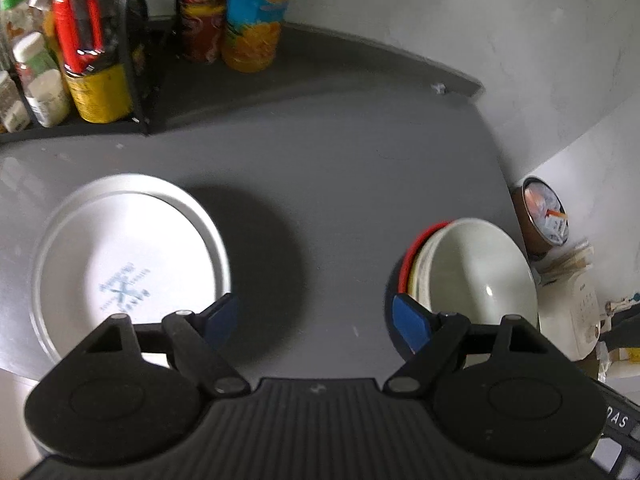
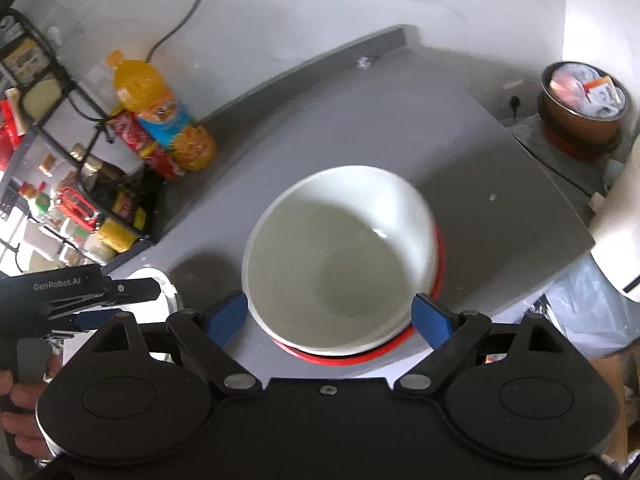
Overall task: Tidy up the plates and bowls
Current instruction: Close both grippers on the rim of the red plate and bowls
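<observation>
Over the white bowl (image 2: 340, 260), my right claw (image 2: 330, 316) is wide open and empty, like my left claw (image 1: 316, 316), so I should go down slowly and pinch 1 rim.

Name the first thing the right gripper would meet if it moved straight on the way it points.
Probably the white bowl: it sits between the open right gripper fingers, atop a red-rimmed stack. Depth is unclear.

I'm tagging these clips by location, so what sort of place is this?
Most likely a home kitchen counter: a rack of seasoning jars stands beside drink bottles, and stacked bowls and a plate sit on the grey countertop.
</observation>
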### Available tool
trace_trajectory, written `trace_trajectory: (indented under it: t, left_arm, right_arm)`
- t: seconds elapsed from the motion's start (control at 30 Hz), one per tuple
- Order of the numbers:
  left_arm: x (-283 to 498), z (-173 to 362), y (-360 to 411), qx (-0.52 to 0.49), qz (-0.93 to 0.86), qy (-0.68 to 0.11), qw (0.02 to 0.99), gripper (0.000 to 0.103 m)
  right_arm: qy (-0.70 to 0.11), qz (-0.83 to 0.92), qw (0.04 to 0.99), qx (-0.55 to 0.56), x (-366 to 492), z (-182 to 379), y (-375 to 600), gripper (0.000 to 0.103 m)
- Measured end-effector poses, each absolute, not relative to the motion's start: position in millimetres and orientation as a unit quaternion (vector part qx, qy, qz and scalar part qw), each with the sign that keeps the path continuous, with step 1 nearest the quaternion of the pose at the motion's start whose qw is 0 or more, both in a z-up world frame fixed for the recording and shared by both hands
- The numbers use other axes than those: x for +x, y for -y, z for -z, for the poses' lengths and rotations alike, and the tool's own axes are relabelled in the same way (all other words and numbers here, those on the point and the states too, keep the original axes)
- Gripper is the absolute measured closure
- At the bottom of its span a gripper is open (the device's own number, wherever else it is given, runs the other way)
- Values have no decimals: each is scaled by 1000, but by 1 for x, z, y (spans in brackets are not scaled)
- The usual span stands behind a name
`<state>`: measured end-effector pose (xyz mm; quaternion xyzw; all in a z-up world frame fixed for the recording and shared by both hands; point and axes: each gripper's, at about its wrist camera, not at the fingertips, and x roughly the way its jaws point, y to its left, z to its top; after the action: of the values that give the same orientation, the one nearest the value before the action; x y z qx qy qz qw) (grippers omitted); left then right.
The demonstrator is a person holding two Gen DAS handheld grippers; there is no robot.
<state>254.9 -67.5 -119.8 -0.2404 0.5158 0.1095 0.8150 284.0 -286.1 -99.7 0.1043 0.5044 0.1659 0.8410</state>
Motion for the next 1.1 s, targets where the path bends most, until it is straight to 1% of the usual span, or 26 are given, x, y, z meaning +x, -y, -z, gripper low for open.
trace_trajectory:
  t: [0.1, 0.2, 0.23, 0.27, 0.43, 0.53, 0.6, 0.67, 0.7, 0.73, 0.77, 0.9, 0.97, 1.03, 1.1]
  left_arm:
    - [263, 131, 78, -256, -105, -518, 809, 21]
    - [273, 139, 89, -266, -96, -520, 806, 21]
    - [276, 142, 93, -269, -90, -521, 805, 21]
    - [279, 144, 97, -270, -86, -521, 805, 22]
    - [298, 159, 110, -273, -86, -528, 800, 23]
    - [308, 168, 115, -276, -90, -533, 794, 27]
    - [313, 175, 118, -283, -88, -537, 789, 28]
    - [317, 183, 120, -289, -88, -544, 783, 33]
    - [319, 186, 120, -291, -90, -545, 781, 35]
    - [321, 190, 121, -295, -91, -547, 778, 39]
    - [322, 193, 120, -300, -92, -549, 775, 43]
    - [325, 206, 116, -319, -100, -554, 762, 53]
    - [325, 212, 114, -327, -105, -556, 757, 60]
    - [324, 215, 112, -333, -103, -550, 759, 64]
    - [322, 220, 110, -350, -98, -547, 754, 65]
  right_arm:
    - [-512, -162, 837, 106, 291, 109, 295, 17]
    - [-523, -150, 833, 101, 298, 116, 302, 23]
    - [-525, -148, 831, 104, 300, 118, 304, 27]
    - [-527, -148, 830, 105, 302, 120, 306, 29]
    - [-542, -142, 821, 113, 317, 135, 316, 36]
    - [-550, -142, 815, 114, 328, 144, 320, 38]
    - [-553, -144, 813, 111, 334, 149, 321, 42]
    - [-559, -146, 809, 109, 340, 156, 322, 50]
    - [-562, -147, 807, 108, 343, 159, 322, 52]
    - [-566, -148, 804, 110, 346, 163, 323, 55]
    - [-568, -150, 802, 111, 348, 166, 323, 56]
    - [-577, -153, 794, 116, 356, 176, 322, 59]
    - [-580, -154, 793, 108, 359, 179, 320, 59]
    - [-583, -154, 791, 102, 362, 182, 317, 61]
    - [-588, -151, 788, 101, 366, 187, 316, 64]
